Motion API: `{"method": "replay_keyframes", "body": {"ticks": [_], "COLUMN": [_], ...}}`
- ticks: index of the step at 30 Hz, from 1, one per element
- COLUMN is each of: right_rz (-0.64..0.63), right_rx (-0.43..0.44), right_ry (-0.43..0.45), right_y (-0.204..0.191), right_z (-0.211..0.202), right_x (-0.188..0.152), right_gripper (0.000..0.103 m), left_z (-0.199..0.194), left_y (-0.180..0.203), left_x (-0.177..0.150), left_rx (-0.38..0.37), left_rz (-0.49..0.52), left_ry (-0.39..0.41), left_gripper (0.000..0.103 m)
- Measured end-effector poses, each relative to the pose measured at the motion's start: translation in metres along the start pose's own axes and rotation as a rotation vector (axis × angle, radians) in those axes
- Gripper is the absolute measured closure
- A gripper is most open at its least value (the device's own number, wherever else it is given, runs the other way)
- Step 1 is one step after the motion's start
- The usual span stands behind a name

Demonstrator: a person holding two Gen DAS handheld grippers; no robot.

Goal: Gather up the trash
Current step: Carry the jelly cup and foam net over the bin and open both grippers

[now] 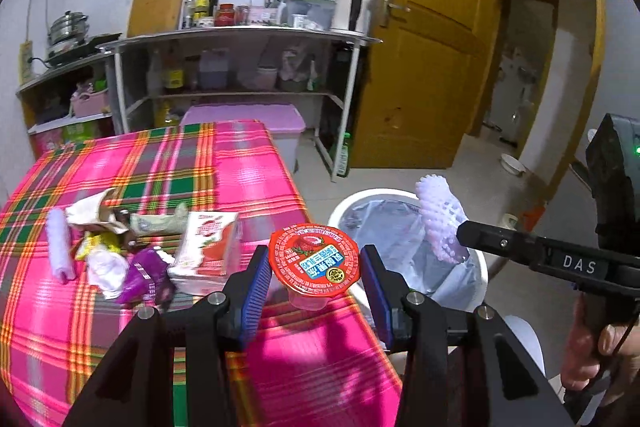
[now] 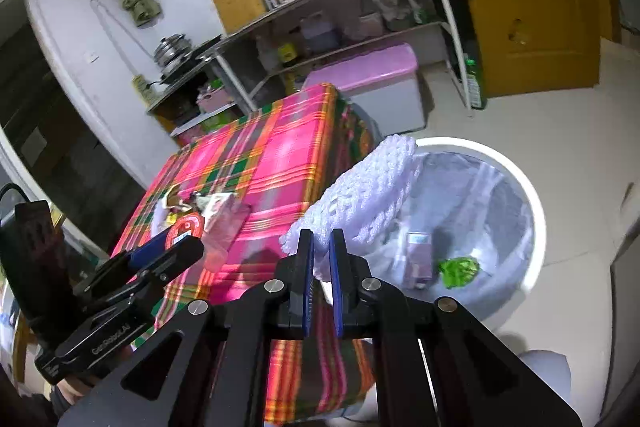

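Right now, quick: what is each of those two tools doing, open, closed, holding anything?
Left tool: holding the red-lidded cup between its pads.
Right tool: shut on the white foam net, beside the bin.

trash (image 1: 132,247) on table (image 1: 248,163), bin (image 1: 360,199) beside

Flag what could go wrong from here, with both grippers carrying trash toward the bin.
1. The left gripper pinches the red-lidded cup by its lid edges; it could slip onto the table before reaching the bin.
2. The right gripper holds the foam net by one end over the rim; released early, it may land outside.
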State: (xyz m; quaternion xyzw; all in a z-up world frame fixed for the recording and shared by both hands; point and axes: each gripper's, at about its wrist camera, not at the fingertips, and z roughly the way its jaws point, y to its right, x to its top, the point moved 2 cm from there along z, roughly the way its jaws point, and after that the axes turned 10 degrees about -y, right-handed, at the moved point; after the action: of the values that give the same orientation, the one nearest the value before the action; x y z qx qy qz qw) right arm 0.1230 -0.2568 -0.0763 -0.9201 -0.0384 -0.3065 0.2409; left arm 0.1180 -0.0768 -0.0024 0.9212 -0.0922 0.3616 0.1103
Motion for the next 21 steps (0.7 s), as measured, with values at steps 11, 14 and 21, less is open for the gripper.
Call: {"method": "replay_keyframes", "body": {"ticks": [11,14,21], "right_rz": [0.078,0.104,0.145], "right_rx": [-0.025,-0.033,-0.05], "right_ry": [-0.025,-0.048,-0.098], "right_y": [0.042,0.055,0.075], "right_z": [0.003,0.01,0.024], "right_x": [-0.006,-0.008,-0.01], "right_gripper": [0.095,0.095,0.095], "left_z": [0.031,0.042,0.065], "left_y": [0.038,0.048,0.063], "left_x": [0.005,0.007,0.008], "left_rx": [-0.054,-0.066,-0.087], "left_rz": [0.07,0.088,0.117], "left_ry": [-0.046,-0.064,-0.11], "left_gripper": [0.057,0.057,0.057]}}
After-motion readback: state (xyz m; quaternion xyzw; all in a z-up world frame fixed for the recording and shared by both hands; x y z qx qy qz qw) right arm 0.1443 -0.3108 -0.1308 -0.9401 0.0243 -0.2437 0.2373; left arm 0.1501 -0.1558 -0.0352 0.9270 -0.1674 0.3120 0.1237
